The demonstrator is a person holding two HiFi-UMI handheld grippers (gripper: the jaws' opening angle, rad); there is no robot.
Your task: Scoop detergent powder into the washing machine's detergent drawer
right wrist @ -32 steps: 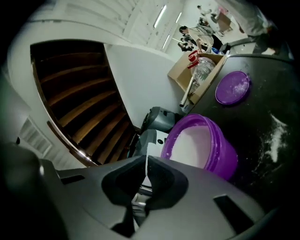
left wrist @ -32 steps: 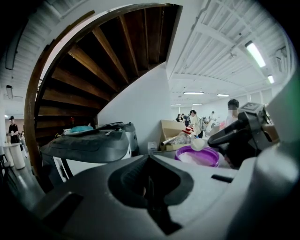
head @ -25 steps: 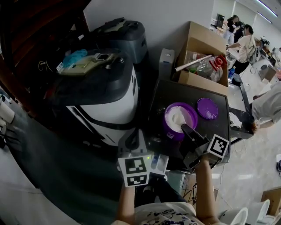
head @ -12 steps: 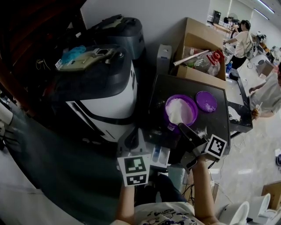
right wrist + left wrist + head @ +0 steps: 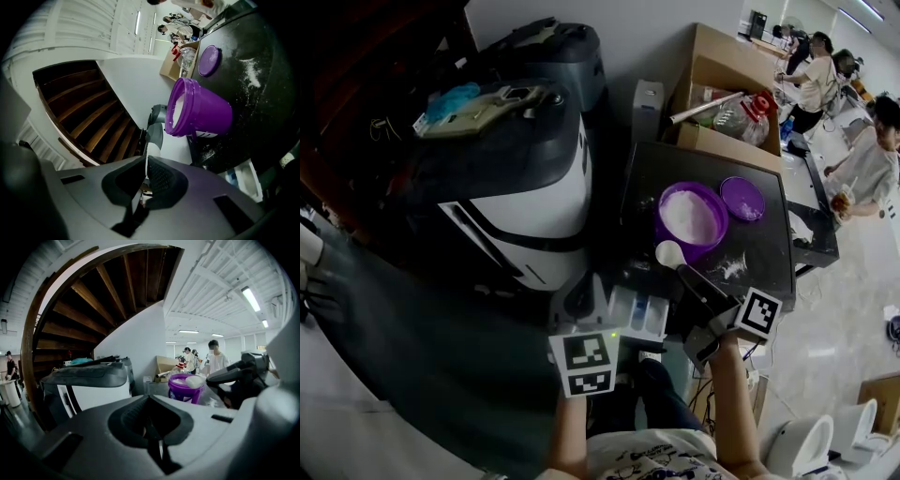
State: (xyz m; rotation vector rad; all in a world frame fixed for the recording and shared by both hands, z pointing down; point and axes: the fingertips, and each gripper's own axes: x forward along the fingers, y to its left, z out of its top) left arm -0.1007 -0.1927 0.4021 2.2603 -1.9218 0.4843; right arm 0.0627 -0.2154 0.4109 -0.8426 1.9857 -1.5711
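The right tongs [image 5: 692, 278] are clamped on the handle of a white plastic scoop [image 5: 668, 253]. Its round bowl juts out ahead of their tips, level and facing up. It shows white all over, so powder cannot be told from plastic there. The bowl hangs at the near edge of the black tabletop [image 5: 769, 246]. It is just in front of the round purple plastic tub [image 5: 660, 221] of white detergent powder and just beyond the open white detergent drawer [image 5: 639, 317] with blue compartments. In the right gripper view the scoop [image 5: 153, 136] is seen edge-on, its thin handle running straight into the closed pads. The tub [image 5: 206, 115] stands up and to the right of the tips, apart from them, and a corner of the drawer [image 5: 243, 176] shows low at the right. The left tongs [image 5: 586, 300] sit just left of the drawer, at the front of the white and dark grey washing machine [image 5: 525, 216]. The left gripper view shows their jaws brought together with nothing visible between them. Whether they touch the drawer cannot be told. A flat round purple lid [image 5: 742, 199] lies on the tabletop just right of the tub, and a smear of spilled white powder [image 5: 731, 269] lies beside the right tongs.
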